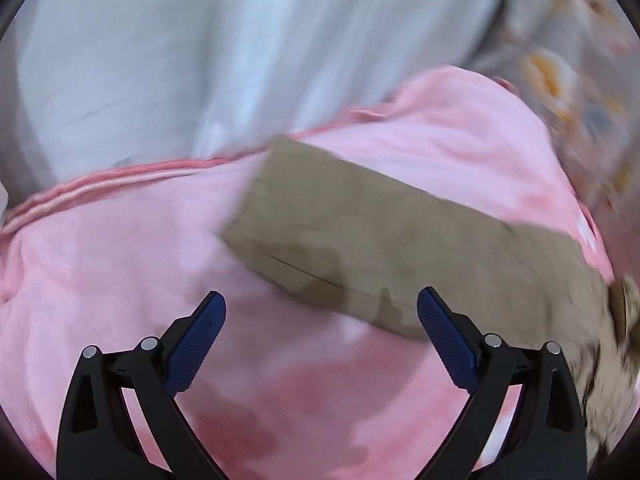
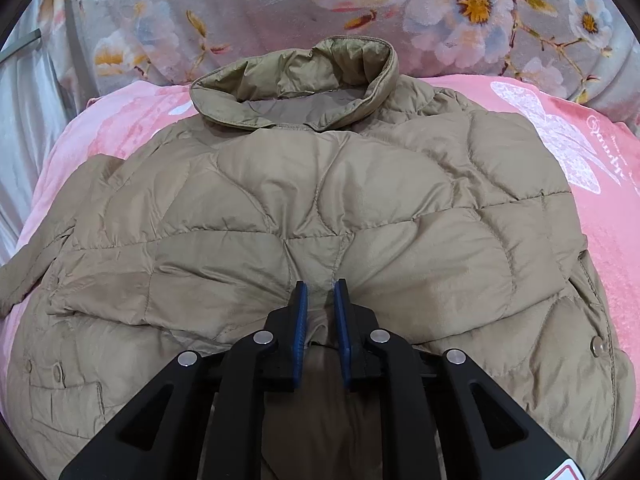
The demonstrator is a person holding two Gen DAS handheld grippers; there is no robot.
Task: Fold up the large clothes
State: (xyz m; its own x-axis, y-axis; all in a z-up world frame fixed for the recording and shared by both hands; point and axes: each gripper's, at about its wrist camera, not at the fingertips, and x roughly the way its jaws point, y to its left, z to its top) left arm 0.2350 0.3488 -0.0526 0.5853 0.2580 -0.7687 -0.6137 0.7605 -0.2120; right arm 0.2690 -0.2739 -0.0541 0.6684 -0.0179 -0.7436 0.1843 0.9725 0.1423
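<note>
the tan quilted jacket point(image 2: 320, 208) lies spread on a pink blanket point(image 2: 624, 240) on what looks like a bed, its collar point(image 2: 292, 80) standing up at the far side near a grey flowered cover point(image 2: 440, 4). the right gripper point(image 2: 321, 292) has its fingers nearly together, pinching a ridge of the jacket's fabric at the near edge, so it grips the jacket. the left gripper point(image 1: 322, 308) has its fingers spread wide with nothing between them; below it lies pink blanket point(image 1: 120, 272), and a flat tan strip point(image 1: 380, 240), probably a sleeve or the jacket's side, crosses just beyond the fingertips. that view is smeared, so i cannot tell which part of the jacket it is. white fabric point(image 1: 140, 60) lies beyond the blanket's edge.

my guess is that one fold is being set and the left side is free to go for the next hold. the risks: the puffy filling may spring a fold back open once let go; the slick shell may slip out of the right fingers' narrow pinch if pulled hard; and the open left fingers, closing low, could catch the soft blanket along with the jacket and drag both. a snap button point(image 2: 597, 346) near the right edge could also snag as layers slide.
</note>
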